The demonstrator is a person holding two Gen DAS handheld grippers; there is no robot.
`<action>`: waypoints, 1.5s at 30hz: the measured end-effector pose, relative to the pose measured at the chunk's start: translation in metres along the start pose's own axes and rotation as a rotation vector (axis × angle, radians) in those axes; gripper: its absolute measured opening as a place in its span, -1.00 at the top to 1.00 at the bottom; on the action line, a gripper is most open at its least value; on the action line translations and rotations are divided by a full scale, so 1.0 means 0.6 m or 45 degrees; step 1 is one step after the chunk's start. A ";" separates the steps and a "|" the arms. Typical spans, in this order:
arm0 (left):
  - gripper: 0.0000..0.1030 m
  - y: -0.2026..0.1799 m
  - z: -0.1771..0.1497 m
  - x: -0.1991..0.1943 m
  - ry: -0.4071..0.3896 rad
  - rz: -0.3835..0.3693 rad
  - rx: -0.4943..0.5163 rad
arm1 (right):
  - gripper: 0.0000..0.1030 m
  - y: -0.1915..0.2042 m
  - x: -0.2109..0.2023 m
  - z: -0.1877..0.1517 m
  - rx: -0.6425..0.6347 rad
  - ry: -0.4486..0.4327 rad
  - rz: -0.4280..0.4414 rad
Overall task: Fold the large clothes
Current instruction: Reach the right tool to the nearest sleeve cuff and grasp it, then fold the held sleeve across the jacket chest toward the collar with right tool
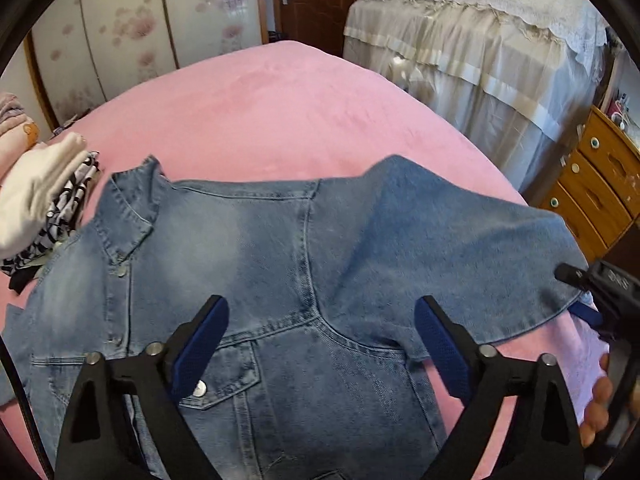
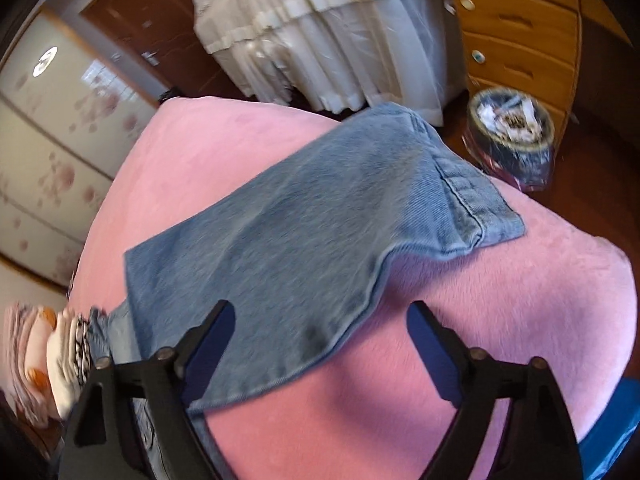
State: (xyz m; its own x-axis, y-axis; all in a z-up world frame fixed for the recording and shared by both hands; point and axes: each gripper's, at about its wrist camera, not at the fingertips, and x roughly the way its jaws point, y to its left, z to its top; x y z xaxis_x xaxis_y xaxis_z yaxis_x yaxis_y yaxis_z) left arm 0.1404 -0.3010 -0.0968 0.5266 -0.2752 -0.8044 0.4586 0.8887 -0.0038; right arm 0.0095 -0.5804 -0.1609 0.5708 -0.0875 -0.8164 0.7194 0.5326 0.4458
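Note:
A light blue denim jacket (image 1: 240, 240) lies spread on the pink bed (image 1: 280, 100), front up, collar toward the left. Its sleeve (image 1: 440, 240) stretches out to the right. My left gripper (image 1: 322, 308) stands open just above the chest, where the sleeve joins, near a buttoned pocket (image 1: 224, 376). Nothing is pinched between its blue pads. In the right wrist view the sleeve (image 2: 320, 220) runs diagonally to its cuff (image 2: 476, 200). My right gripper (image 2: 320, 312) hangs open over the sleeve's lower edge, the left finger over denim and the right over the pink cover.
Folded clothes (image 1: 40, 200) are stacked at the bed's left side. A second bed with a white lace cover (image 1: 480, 40) stands behind. A wooden chest of drawers (image 1: 600, 184) and a full waste bin (image 2: 512, 128) stand on the floor to the right.

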 end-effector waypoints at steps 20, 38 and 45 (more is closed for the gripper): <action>-0.76 0.314 -0.093 -0.125 -0.084 0.084 -0.395 | 0.72 0.452 -0.075 -0.247 -1.163 -0.245 0.229; -0.76 0.215 -0.096 -0.032 0.026 -0.072 -0.103 | -0.14 0.304 -0.001 -0.354 -0.833 0.147 0.221; -0.76 0.089 -0.050 0.023 0.050 -0.135 0.140 | -0.14 0.236 -0.020 -0.289 -0.588 0.090 0.209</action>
State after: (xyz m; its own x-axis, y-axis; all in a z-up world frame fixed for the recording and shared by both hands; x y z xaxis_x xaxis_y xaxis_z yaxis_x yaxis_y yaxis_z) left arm 0.1510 -0.2465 -0.1260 0.4438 -0.3490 -0.8254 0.5868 0.8093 -0.0267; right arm 0.0358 -0.3577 -0.1517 0.6223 0.0777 -0.7789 0.3626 0.8533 0.3748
